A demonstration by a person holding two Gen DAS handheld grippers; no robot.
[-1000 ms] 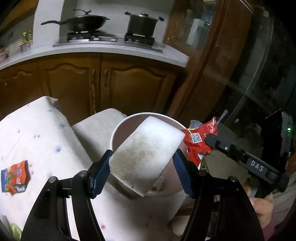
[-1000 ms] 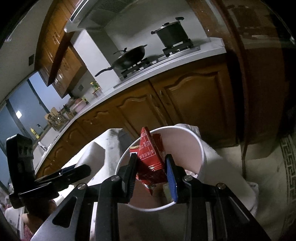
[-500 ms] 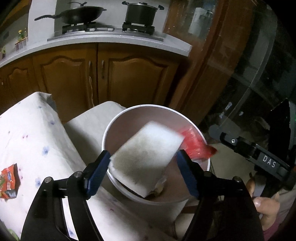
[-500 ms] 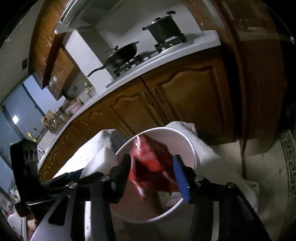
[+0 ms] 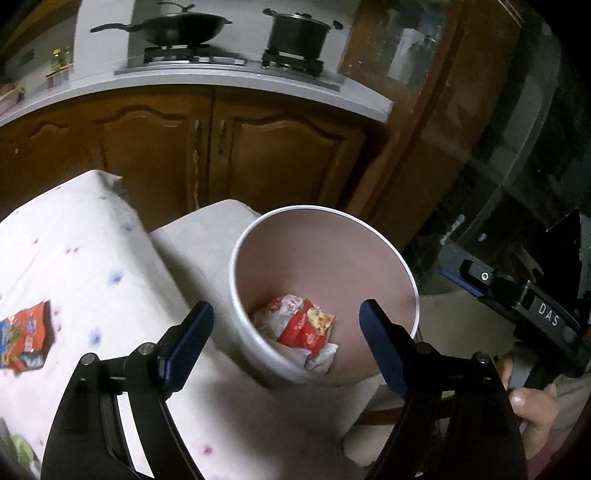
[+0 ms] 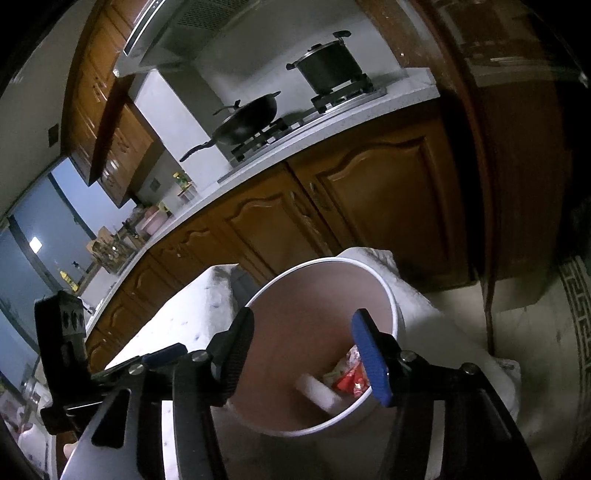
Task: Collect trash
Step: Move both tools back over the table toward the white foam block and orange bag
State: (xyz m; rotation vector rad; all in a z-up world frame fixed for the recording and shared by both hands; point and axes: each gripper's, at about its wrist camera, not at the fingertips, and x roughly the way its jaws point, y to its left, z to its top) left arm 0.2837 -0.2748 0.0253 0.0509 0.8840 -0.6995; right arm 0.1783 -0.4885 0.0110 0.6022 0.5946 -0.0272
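left wrist view: the left gripper (image 5: 284, 325) sits at the lower centre of the frame above a white bin (image 5: 404, 266), its jaws wide apart and opening, with nothing between the blue pads. at the bottom of the bin lies a red wrapper (image 5: 304, 326) on crumpled white paper (image 5: 321, 356). a second wrapper (image 5: 26, 341) lies at the left edge of the frame on a white cloth with coloured dots (image 5: 92, 258). at the right edge the right gripper (image 5: 465, 277) shows from the side, with a hand (image 5: 532, 410) below it. right wrist view: the right gripper (image 6: 301, 349) fills the lower centre over the same bin (image 6: 391, 295), its jaws apart and opening, empty; the red wrapper (image 6: 349, 382) and a white block (image 6: 319, 395) lie inside the bin near the right pad. upper part of both frames: a wok (image 5: 177, 31) and a lidded pot (image 5: 299, 31) on a stove, above brown cabinets (image 5: 184, 147).
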